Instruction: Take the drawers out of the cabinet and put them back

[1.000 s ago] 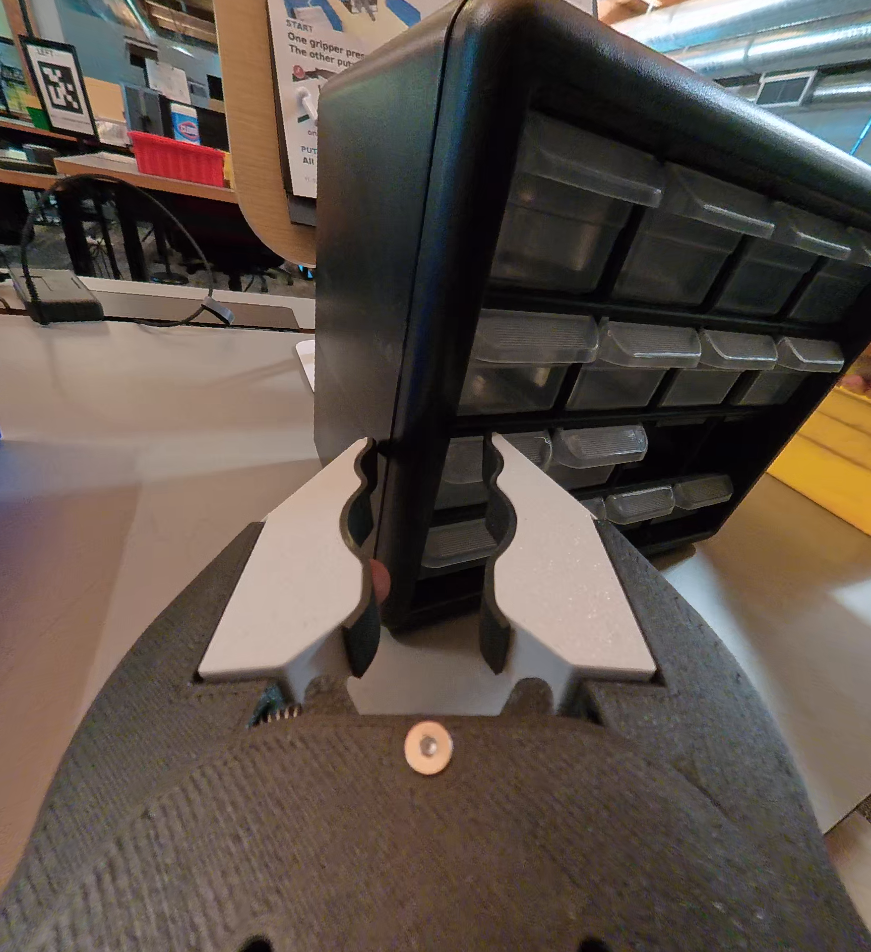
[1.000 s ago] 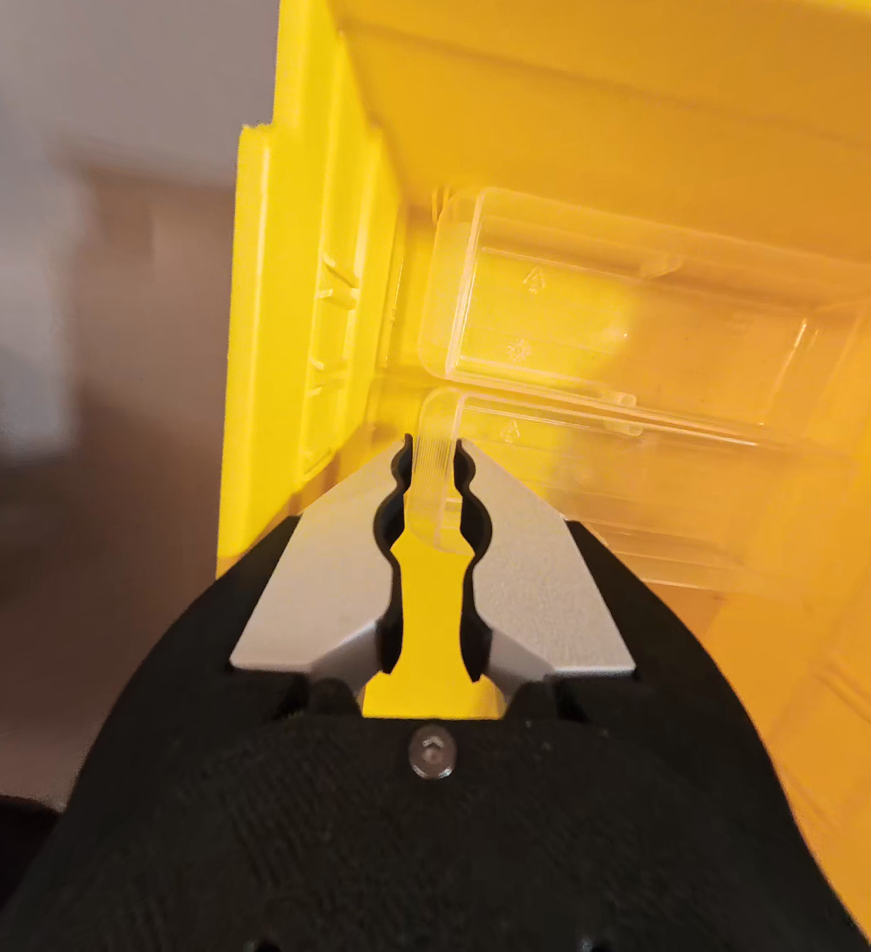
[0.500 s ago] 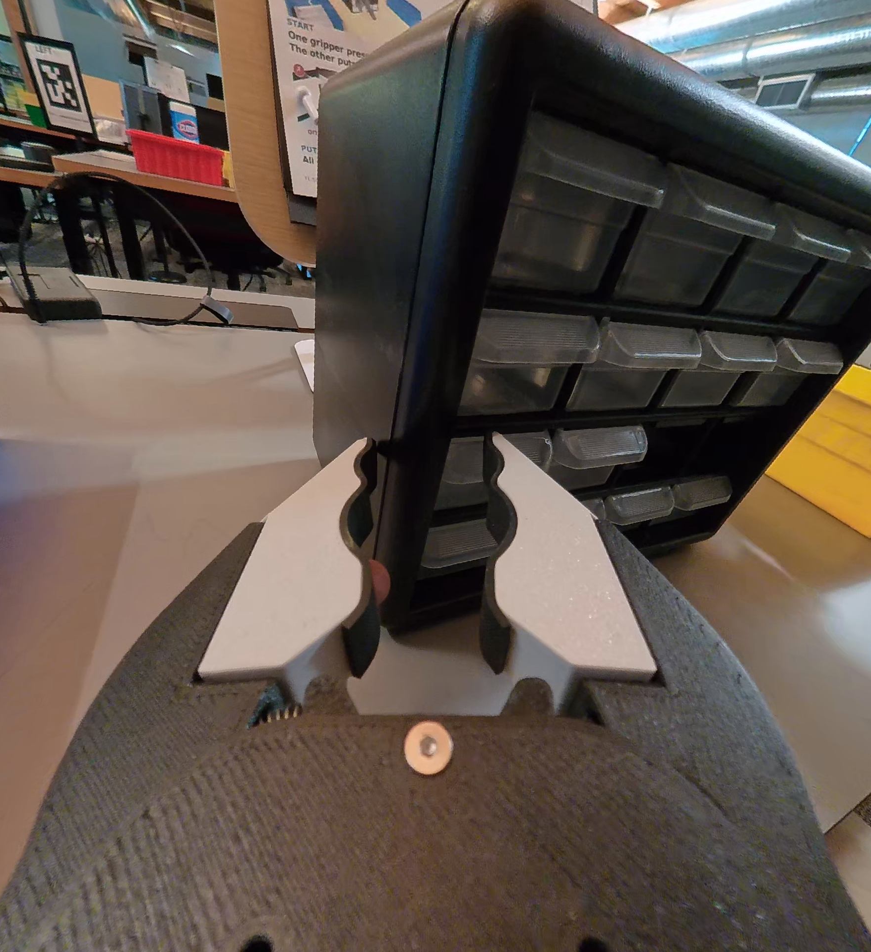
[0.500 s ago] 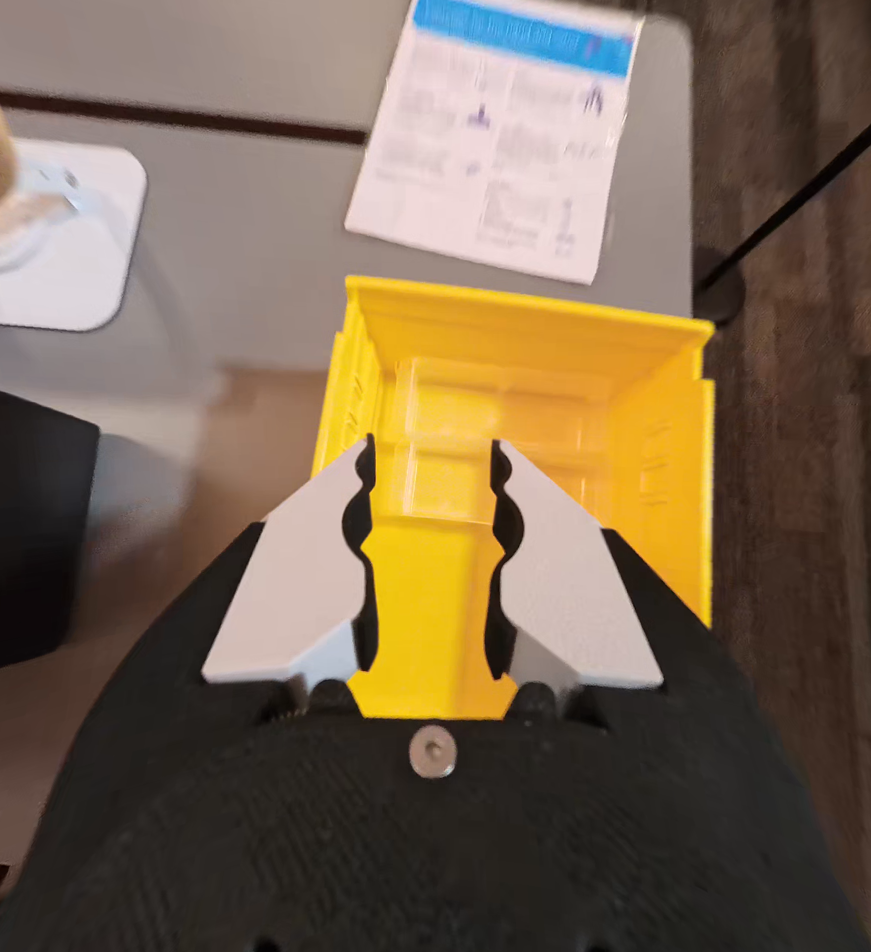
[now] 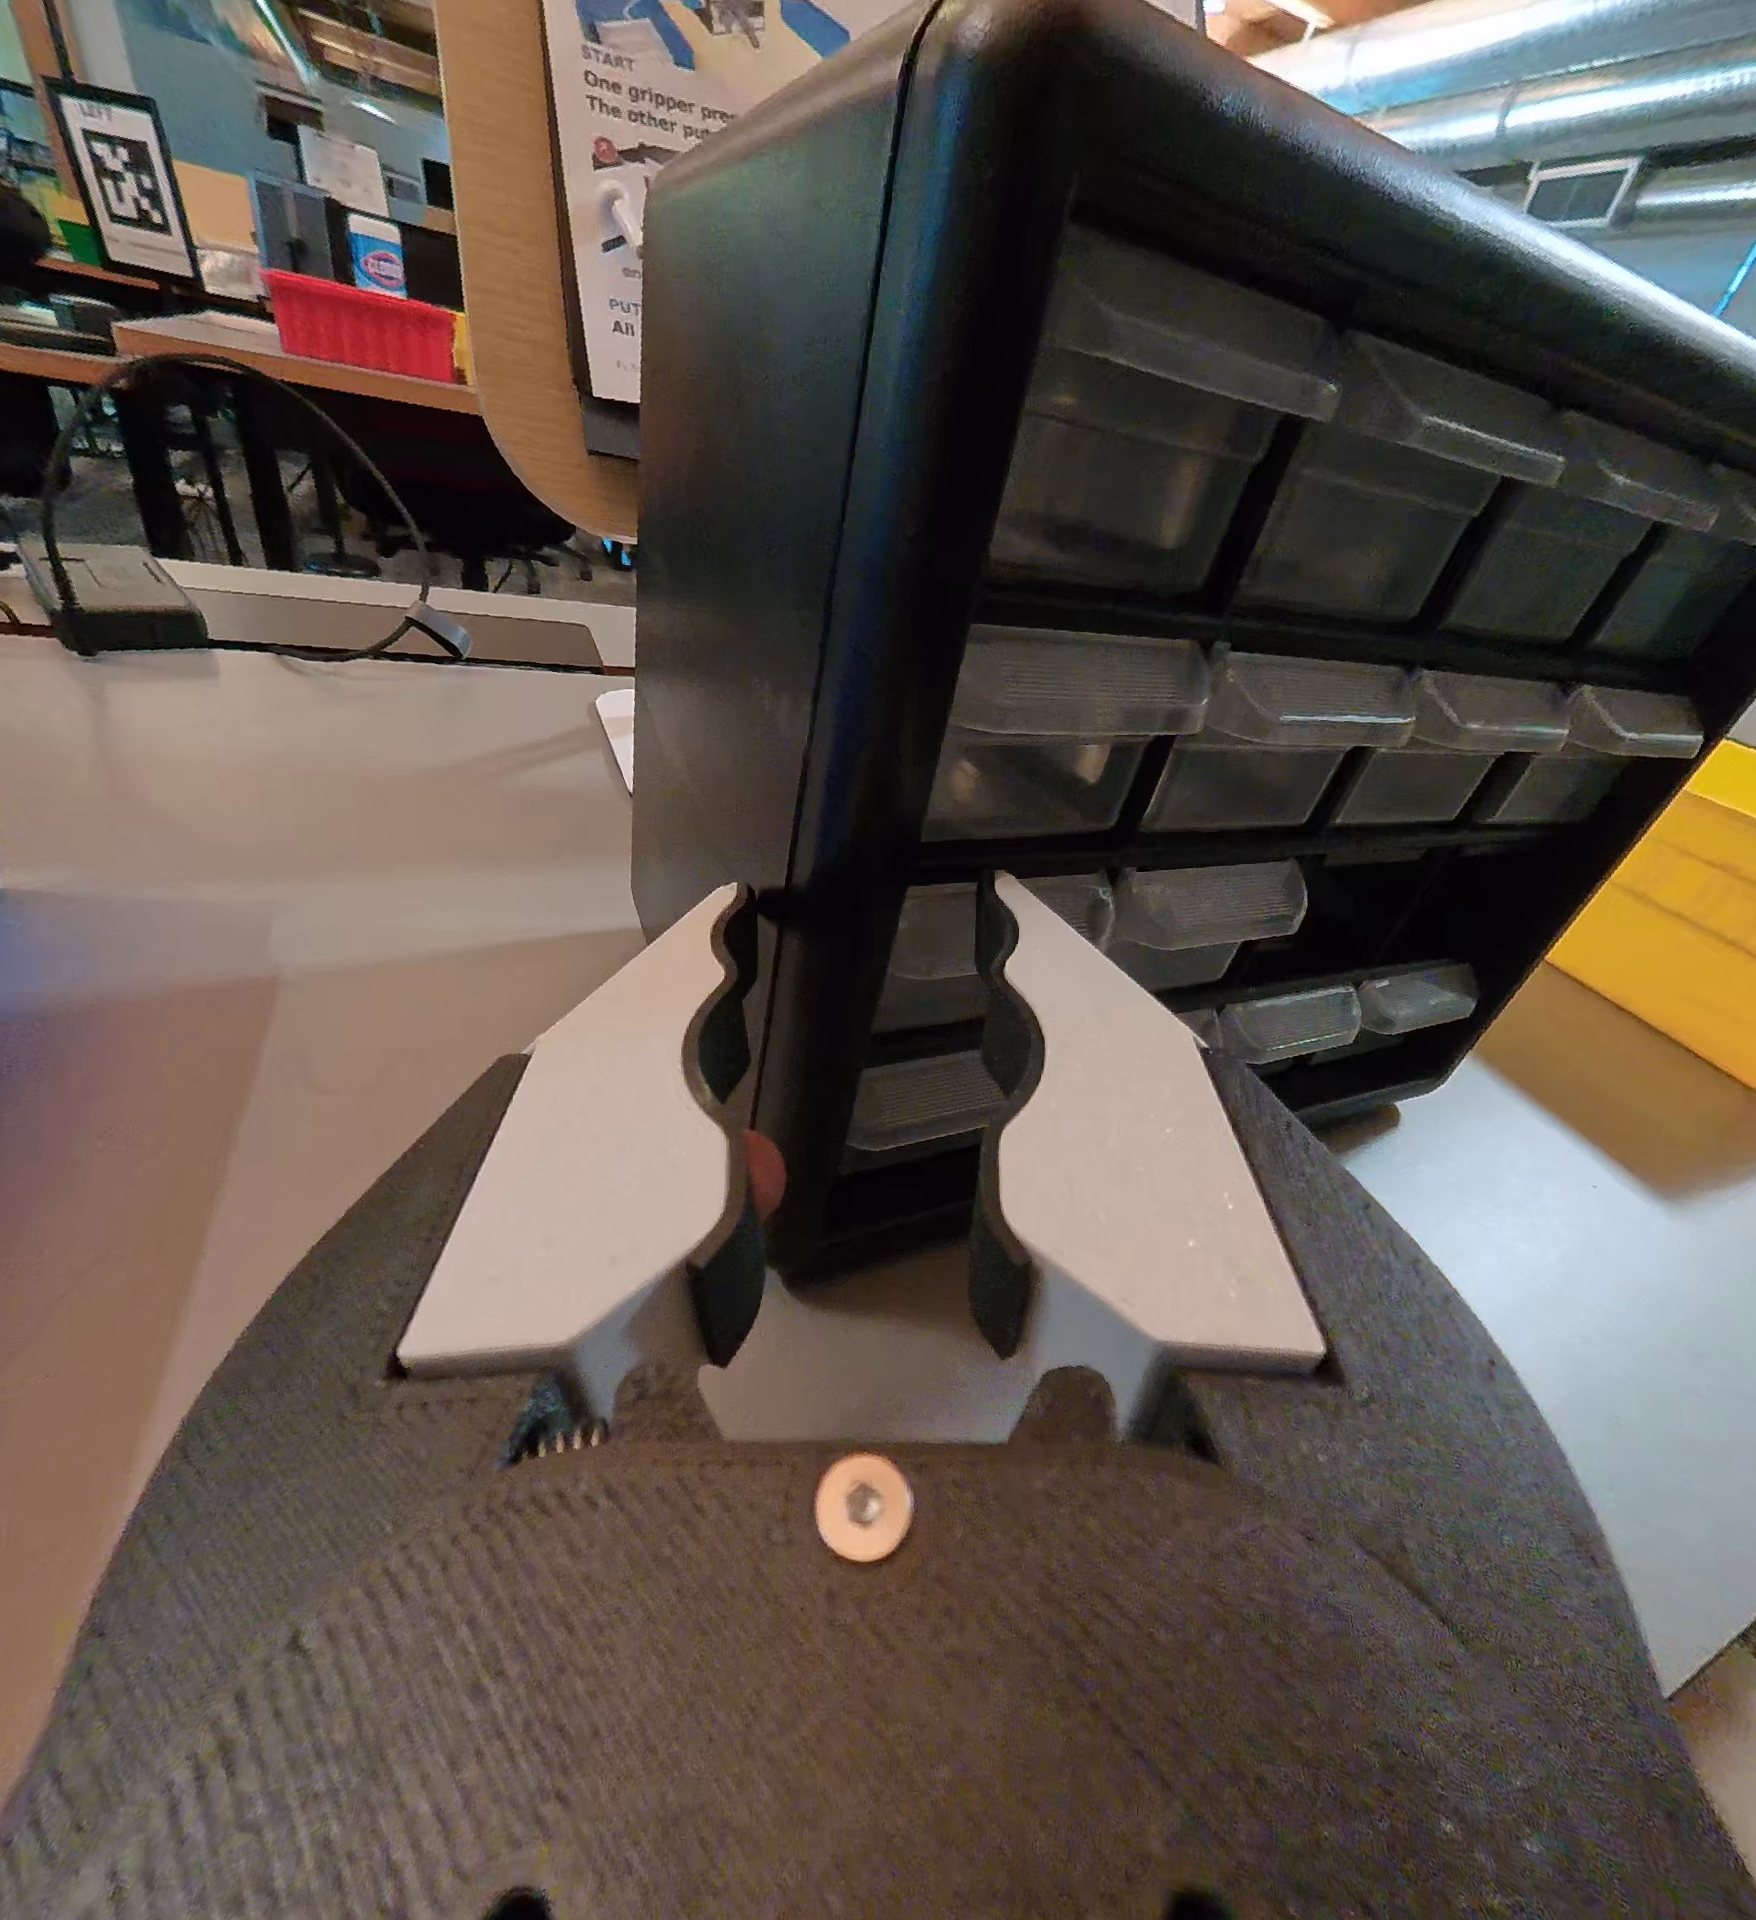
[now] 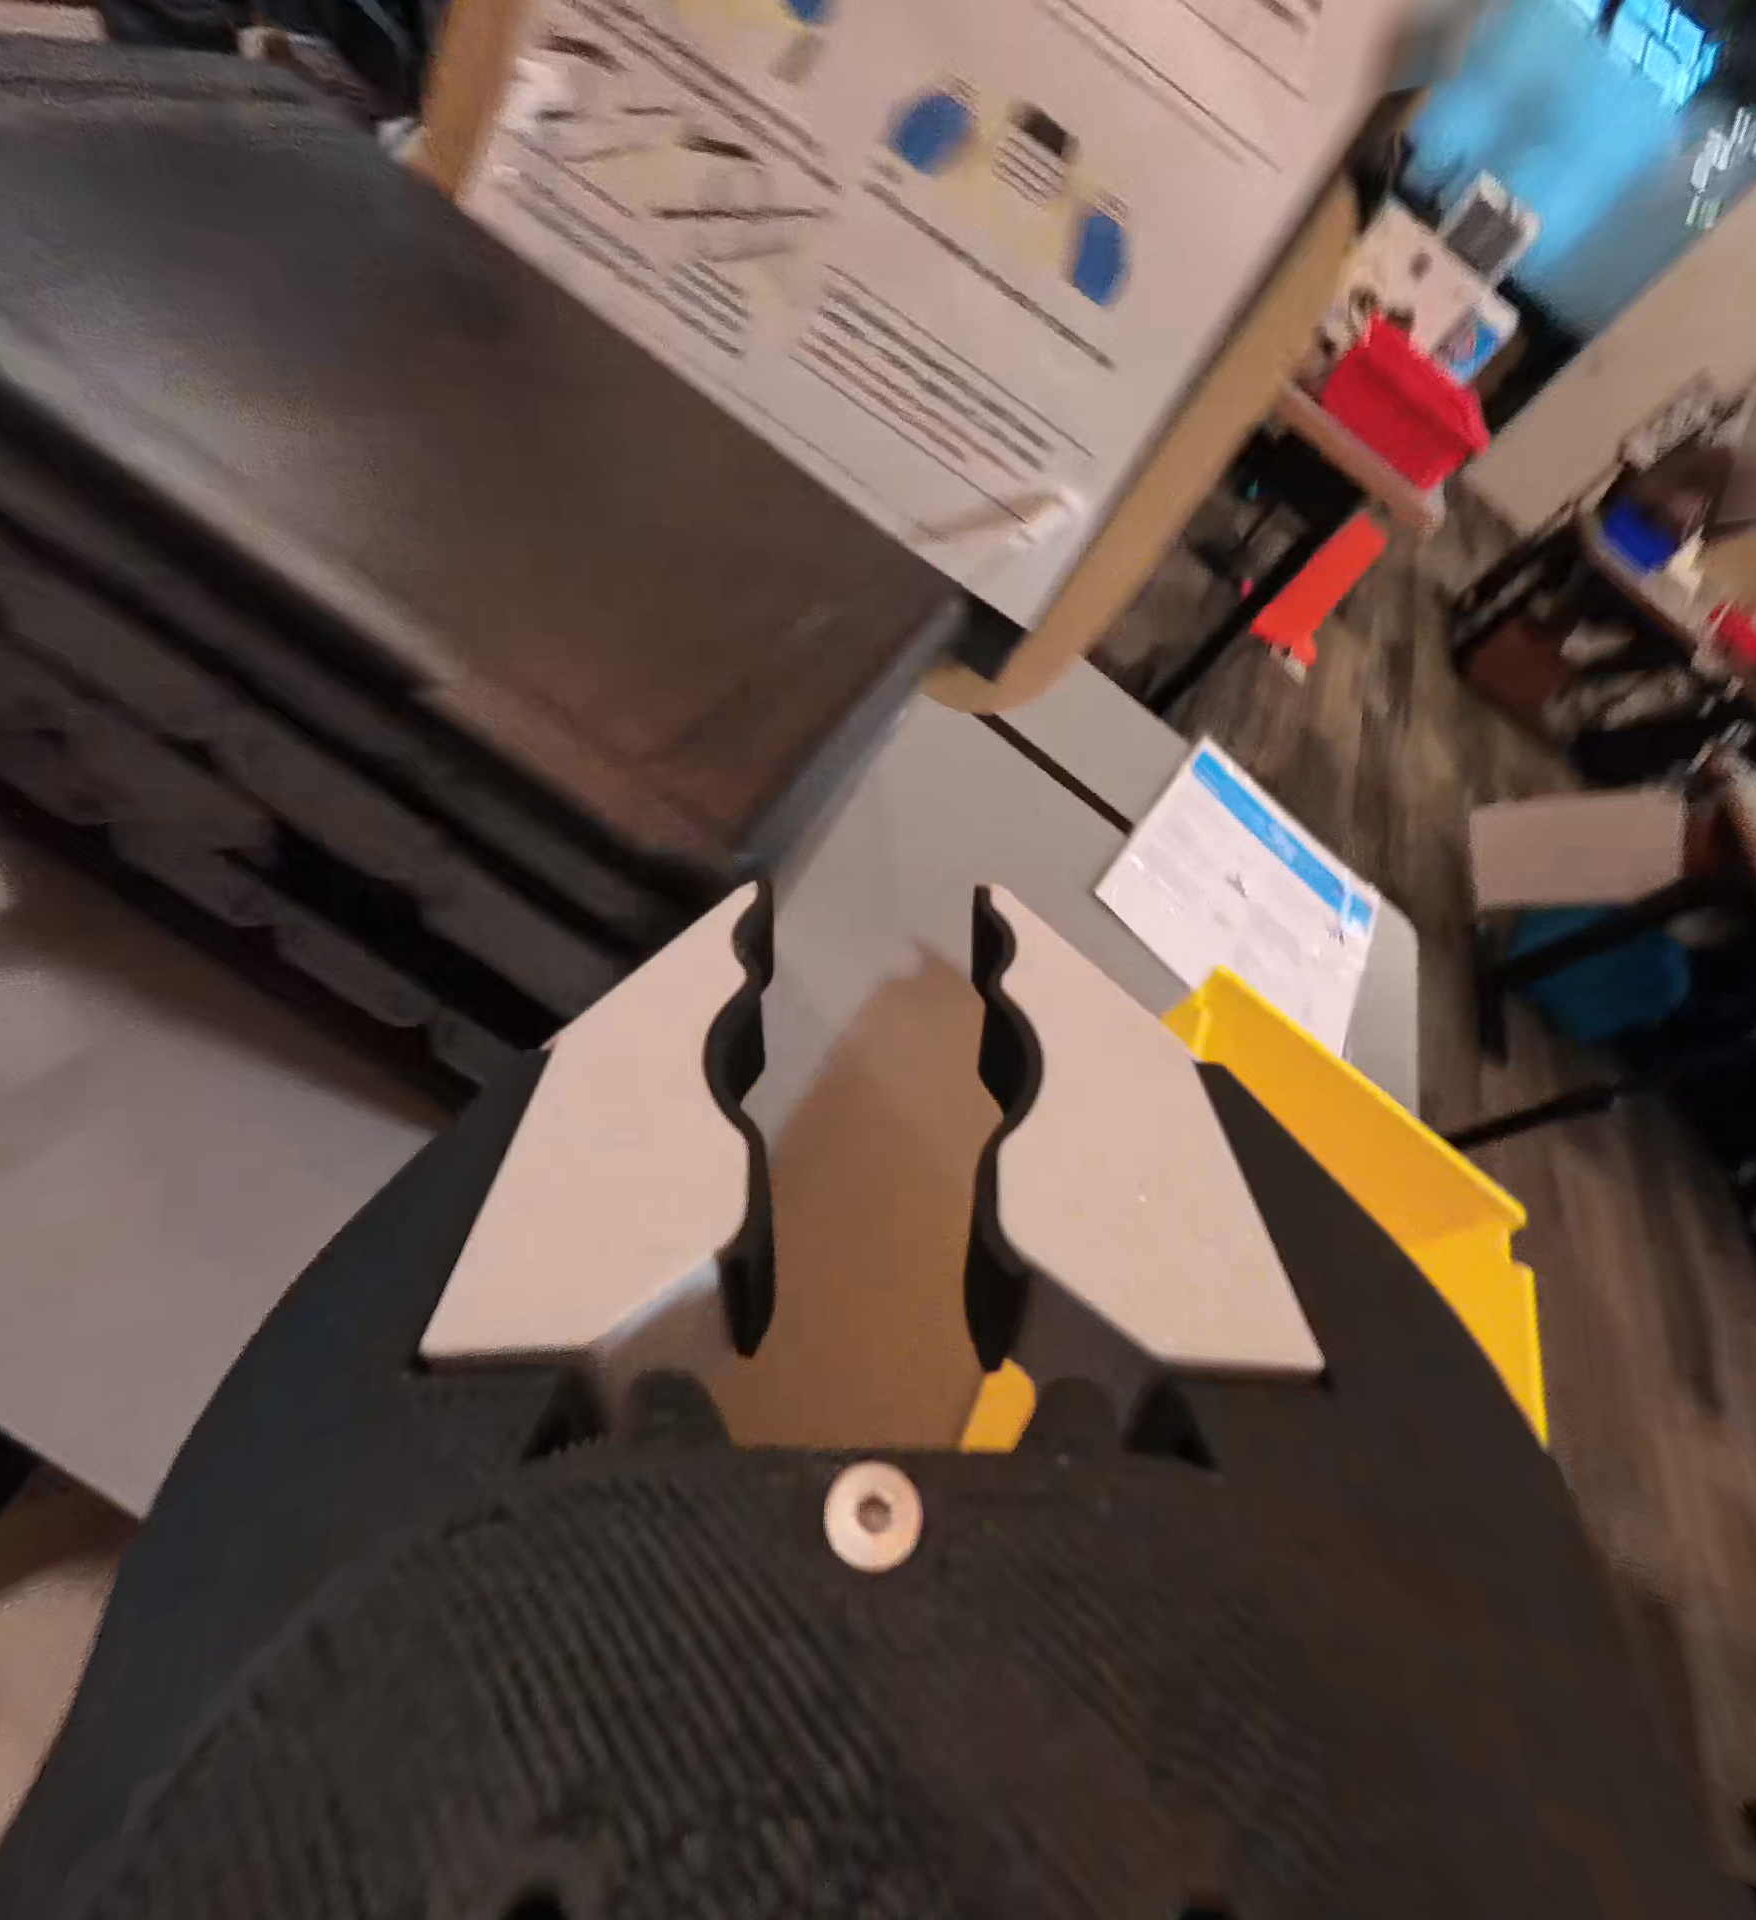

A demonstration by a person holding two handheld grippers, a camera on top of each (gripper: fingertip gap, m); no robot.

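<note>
Two grippers share the work at the black cabinet (image 5: 780, 582), which stands on a grey table (image 5: 261, 790). The left gripper (image 5: 866, 914) straddles the cabinet's front left corner edge, one finger on the side wall and one across the drawer fronts, apparently bracing it as it did a second ago; whether it truly squeezes the edge cannot be told. Clear drawers (image 5: 1071, 727) fill the two upper rows, while the lower rows toward the cabinet's right end show dark, empty slots.

The right gripper (image 6: 872, 904), a second ago pinching a clear drawer inside the yellow bin (image 6: 1373, 1132), has let go and swung up and away; its jaws now stand apart with nothing between them. In its blurred view it points toward the cabinet's right end, the bin just beside and below it and a printed sheet (image 6: 1258, 894) lying beyond the bin. The released drawer is no longer in sight and presumably lies in the bin.

One more drawer therefore appears to be out, and the right gripper looks headed back for another, though the removal stage seems far from finished.
</note>
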